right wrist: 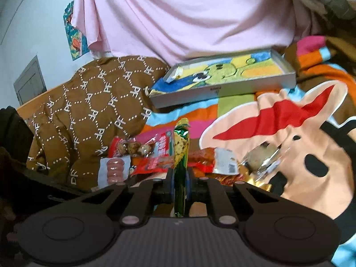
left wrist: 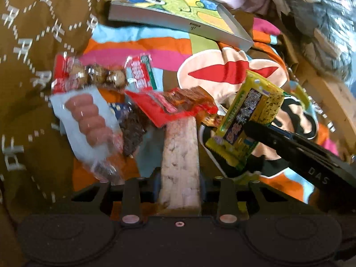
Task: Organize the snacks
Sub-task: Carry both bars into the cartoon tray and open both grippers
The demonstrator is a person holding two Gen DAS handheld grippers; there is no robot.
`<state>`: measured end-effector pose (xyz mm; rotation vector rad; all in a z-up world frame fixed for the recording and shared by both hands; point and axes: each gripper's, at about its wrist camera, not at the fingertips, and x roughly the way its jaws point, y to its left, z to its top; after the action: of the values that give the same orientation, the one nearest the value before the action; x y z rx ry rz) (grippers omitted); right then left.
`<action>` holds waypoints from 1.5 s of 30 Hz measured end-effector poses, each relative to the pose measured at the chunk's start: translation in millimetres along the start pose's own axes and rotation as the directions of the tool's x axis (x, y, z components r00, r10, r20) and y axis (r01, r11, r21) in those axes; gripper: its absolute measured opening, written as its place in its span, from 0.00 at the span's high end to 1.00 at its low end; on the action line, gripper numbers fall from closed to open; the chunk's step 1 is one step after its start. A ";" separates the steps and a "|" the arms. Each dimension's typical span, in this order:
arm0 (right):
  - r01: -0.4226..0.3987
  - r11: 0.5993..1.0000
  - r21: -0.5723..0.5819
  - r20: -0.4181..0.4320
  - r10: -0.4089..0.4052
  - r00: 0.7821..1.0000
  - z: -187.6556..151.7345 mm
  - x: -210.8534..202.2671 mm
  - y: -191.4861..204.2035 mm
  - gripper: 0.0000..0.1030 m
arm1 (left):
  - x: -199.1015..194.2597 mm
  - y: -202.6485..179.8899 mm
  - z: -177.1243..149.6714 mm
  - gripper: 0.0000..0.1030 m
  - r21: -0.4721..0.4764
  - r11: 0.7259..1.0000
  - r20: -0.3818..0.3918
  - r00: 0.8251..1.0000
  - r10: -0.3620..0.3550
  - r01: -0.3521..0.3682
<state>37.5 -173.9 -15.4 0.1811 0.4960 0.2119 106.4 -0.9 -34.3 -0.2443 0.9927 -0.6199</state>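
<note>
My left gripper (left wrist: 179, 184) is shut on a pale speckled snack bar (left wrist: 180, 146) that sticks out forward between its pads. Beyond it lies a pile of snacks: a pink sausage packet (left wrist: 86, 120), a red packet of speckled eggs (left wrist: 93, 75) and a red spicy-strip packet (left wrist: 173, 106). My right gripper (right wrist: 180, 184) is shut on a yellow-green packet (right wrist: 181, 146), seen edge-on. The left wrist view shows that yellow-green packet (left wrist: 247, 115) lifted at the right of the pile. A shallow grey box (right wrist: 222, 89) with a cartoon picture inside lies behind the snacks.
Everything rests on a colourful cartoon blanket (right wrist: 289, 146). A brown patterned garment (right wrist: 89, 102) is heaped at the left, and pink cloth (right wrist: 178, 17) hangs behind the box. More wrapped snacks (right wrist: 258, 158) lie right of the pile. A wooden frame (left wrist: 329, 93) runs along the right.
</note>
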 end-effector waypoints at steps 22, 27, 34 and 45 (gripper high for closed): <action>0.001 1.000 0.001 0.130 -0.001 0.992 36.8 -18.4 -27.9 0.90 | -40.5 -35.6 10.8 0.66 -0.016 1.000 0.282 0.959 0.012 -0.008; 0.003 1.000 -0.008 0.138 -0.002 0.990 57.2 -8.2 -40.7 0.90 | -39.9 -39.5 32.0 0.66 -0.058 0.998 0.318 0.948 -0.009 0.029; 0.015 1.000 -0.004 0.131 -0.014 0.991 92.2 21.8 -67.1 0.90 | -36.2 -45.0 96.9 0.66 -0.029 0.999 0.444 0.896 0.027 -0.016; -0.010 0.999 0.044 0.112 0.005 0.994 179.2 103.6 -97.3 0.90 | 14.2 -30.5 211.1 0.66 -0.057 0.984 0.540 0.824 0.172 -0.168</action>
<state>229.2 -263.8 71.2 0.2373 0.3886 0.1970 277.8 -51.2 83.2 -0.3128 0.4554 -0.3476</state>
